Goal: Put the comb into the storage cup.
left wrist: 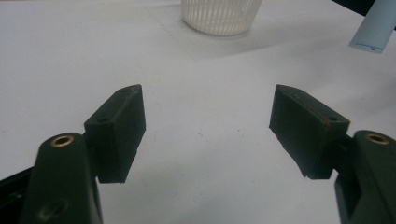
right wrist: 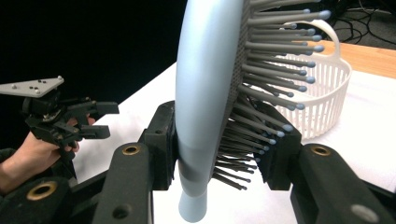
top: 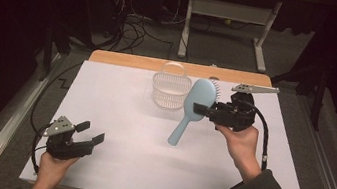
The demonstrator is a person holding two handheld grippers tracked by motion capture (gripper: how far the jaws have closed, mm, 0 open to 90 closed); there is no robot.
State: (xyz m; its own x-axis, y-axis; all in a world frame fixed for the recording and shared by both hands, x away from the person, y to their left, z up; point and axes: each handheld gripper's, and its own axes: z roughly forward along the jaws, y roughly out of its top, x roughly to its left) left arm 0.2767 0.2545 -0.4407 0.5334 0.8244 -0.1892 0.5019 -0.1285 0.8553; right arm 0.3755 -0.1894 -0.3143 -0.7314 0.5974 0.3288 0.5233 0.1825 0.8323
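Fixed high view: looks forward and down from the near side onto the white-covered table (top: 140, 136). Left gripper view: rides low and close over that sheet, facing the white slatted plastic basket (left wrist: 219, 16), also seen far off from above (top: 170, 91). Right gripper view: very close on the pale blue plastic hairbrush (right wrist: 210, 93), basket behind (right wrist: 322, 93).

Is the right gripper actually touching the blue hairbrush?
Touching. In the right gripper view, the right gripper clamps the hairbrush: one jaw presses its smooth back, the other its bristles.
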